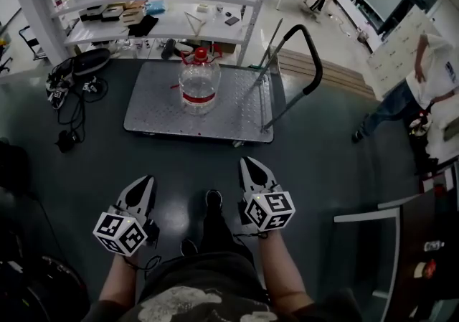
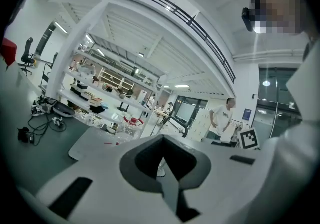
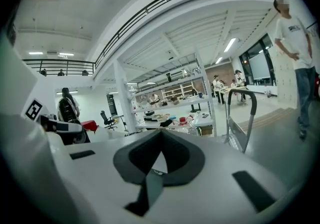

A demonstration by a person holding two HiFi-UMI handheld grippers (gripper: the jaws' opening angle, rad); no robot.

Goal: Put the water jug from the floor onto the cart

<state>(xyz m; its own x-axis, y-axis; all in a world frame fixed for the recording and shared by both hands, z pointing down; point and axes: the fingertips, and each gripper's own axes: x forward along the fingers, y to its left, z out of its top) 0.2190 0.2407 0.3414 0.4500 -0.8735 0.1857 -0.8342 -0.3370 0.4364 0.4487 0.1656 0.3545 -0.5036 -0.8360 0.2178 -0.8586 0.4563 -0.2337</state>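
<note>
The clear water jug [image 1: 199,85], with a red cap and red label band, stands upright on the metal cart platform [image 1: 237,116], toward its back. The cart's black push handle [image 1: 310,44] rises at its right end. My left gripper [image 1: 148,183] and right gripper [image 1: 248,163] are low in the head view, well short of the cart, both shut with nothing between the jaws. In the left gripper view the jug [image 2: 128,126] shows small beyond the shut gripper [image 2: 161,153]. In the right gripper view the jug [image 3: 186,128] sits past the shut gripper [image 3: 161,154], beside the cart handle [image 3: 241,93].
White shelving [image 1: 154,23] loaded with several items stands right behind the cart. Cables and dark bags [image 1: 72,77] lie on the floor at the left. A person [image 1: 423,77] stands at the right, and a glass partition [image 1: 373,256] is at the lower right. My shoes [image 1: 213,202] are between the grippers.
</note>
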